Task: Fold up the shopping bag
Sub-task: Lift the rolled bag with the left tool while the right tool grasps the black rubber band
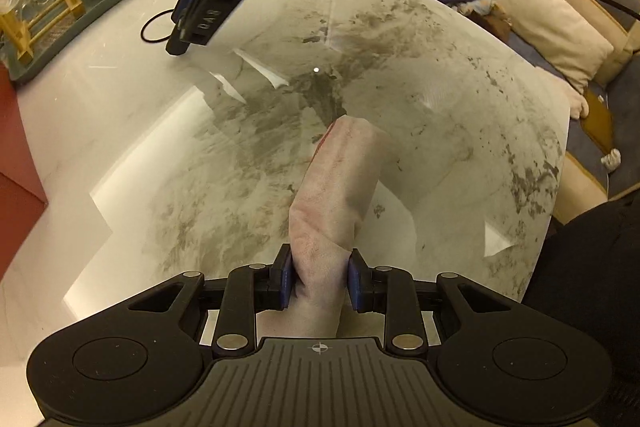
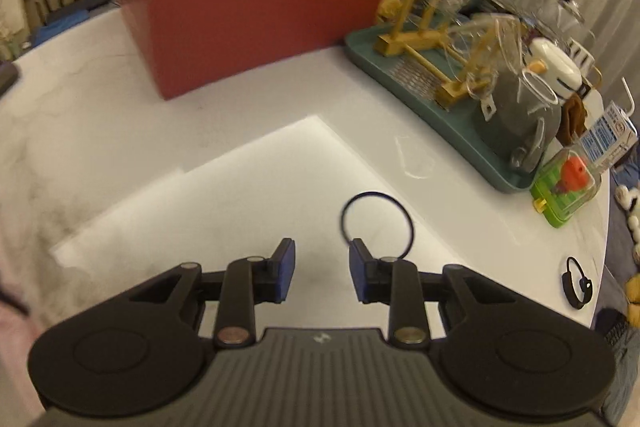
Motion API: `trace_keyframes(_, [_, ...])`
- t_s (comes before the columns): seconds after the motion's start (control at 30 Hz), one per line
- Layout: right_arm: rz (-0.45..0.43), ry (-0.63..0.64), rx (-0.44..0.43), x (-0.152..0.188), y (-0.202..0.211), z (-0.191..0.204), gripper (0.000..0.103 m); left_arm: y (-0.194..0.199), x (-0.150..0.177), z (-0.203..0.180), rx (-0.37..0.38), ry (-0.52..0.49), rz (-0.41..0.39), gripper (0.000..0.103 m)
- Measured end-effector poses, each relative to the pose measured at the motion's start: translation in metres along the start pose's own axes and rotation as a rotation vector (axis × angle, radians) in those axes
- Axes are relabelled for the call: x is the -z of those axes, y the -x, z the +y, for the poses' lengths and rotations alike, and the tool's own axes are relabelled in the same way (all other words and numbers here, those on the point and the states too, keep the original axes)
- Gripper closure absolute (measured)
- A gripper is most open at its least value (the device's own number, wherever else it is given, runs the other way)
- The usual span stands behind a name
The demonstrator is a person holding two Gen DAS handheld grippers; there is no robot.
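Left tongs [image 1: 319, 279] – rolled bag [image 1: 340, 187], lower end hidden

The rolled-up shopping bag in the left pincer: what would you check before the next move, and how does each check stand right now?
1. Left gripper clamped on the rolled shopping bag: ok.
2. Bag rolled into a compact bundle: ok, though its far end looks loose.
3. Right gripper free, nothing between its pads: ok.
4. Black elastic ring on the table, right by the right gripper: ok.
5. Red box and teal tray away from the working spot: ok.
6. Whether the roll will hold once released: cannot tell.
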State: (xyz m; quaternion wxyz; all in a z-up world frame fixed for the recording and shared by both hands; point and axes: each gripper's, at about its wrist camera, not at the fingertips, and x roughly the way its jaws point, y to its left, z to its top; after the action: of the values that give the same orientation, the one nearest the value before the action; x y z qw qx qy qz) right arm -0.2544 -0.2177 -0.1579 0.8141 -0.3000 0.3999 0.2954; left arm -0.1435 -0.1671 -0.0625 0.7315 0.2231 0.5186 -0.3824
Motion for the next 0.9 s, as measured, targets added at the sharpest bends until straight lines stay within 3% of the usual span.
trace_keyframes(0.13, [0.024,-0.174,-0.053,-0.019,-0.020,-0.032,0.069,-0.001,-0.003,0.005,0.012,0.032,-0.005,0.076])
trace_keyframes(0.17, [0.052,-0.195,-0.063,-0.025,-0.022,-0.038,0.079,-0.001,-0.003,0.005,0.011,0.031,-0.005,0.076])
trace_keyframes(0.2, [0.078,-0.203,-0.071,-0.029,-0.024,-0.043,0.103,-0.002,-0.004,0.004,0.009,0.027,-0.004,0.076])
trace_keyframes(0.3, [0.144,-0.167,-0.082,-0.033,-0.023,-0.047,0.103,-0.002,-0.004,0.005,0.010,0.030,-0.011,0.076])
trace_keyframes(0.4, [0.139,-0.265,-0.077,-0.019,-0.015,-0.048,0.103,-0.001,0.003,0.011,0.025,0.086,-0.054,0.076])
trace_keyframes(0.6, [-0.041,-0.536,-0.289,0.033,0.051,-0.046,0.103,-0.001,0.011,0.018,0.056,0.182,-0.103,0.076])
trace_keyframes(0.77, [-0.071,-0.581,-0.376,0.064,0.093,-0.034,0.103,-0.002,0.012,0.016,0.050,0.173,-0.111,0.076])
trace_keyframes(0.9, [-0.045,-0.573,-0.467,0.084,0.110,-0.008,0.103,-0.003,0.012,0.012,0.038,0.159,-0.124,0.076])
